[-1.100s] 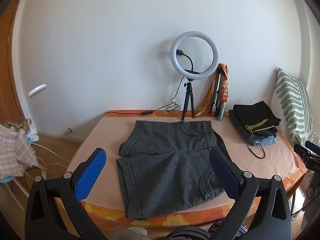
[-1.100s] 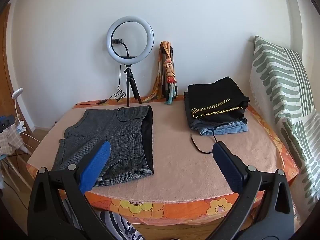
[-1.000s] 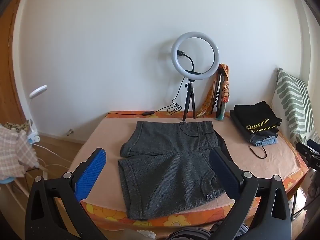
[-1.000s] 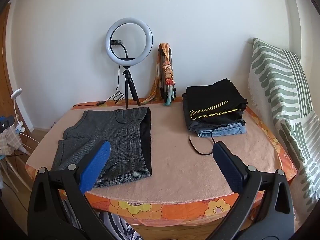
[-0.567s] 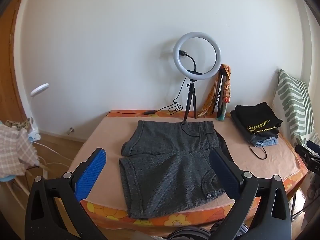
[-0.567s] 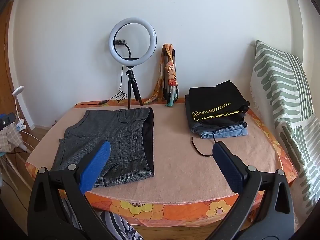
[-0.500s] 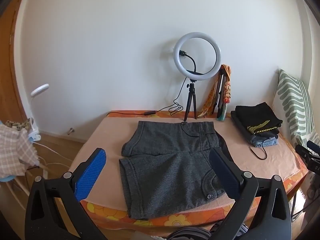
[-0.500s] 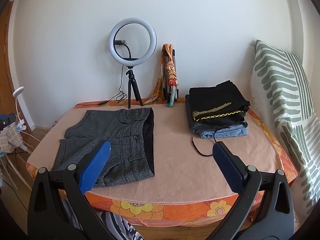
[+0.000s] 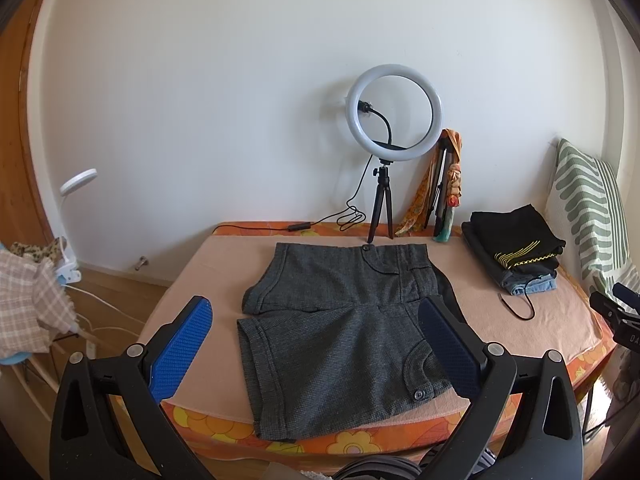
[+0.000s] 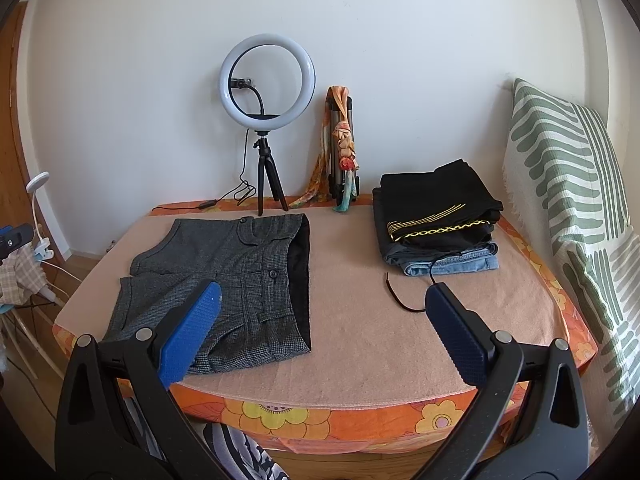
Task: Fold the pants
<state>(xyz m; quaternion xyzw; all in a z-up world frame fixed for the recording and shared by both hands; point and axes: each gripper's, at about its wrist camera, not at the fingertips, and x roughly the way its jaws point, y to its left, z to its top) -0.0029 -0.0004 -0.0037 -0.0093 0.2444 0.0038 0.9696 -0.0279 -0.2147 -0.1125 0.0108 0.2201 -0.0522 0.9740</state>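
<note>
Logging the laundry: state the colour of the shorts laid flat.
Dark grey fine-check shorts, black lining; clearest in the right wrist view.

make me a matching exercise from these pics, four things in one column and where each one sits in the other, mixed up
Things:
1. shorts
2. ring light
3. folded pile
4. pillow

Places:
A. propped at the bed's right edge
B. on a tripod by the back wall
C. spread flat on the bed's left half
D. stacked on the bed's right, near the back

Pairs: 1-C, 2-B, 3-D, 4-A

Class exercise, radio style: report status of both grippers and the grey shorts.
Left gripper open, right gripper open, both empty. Grey shorts flat on bed, untouched. Nothing in the way.
</note>
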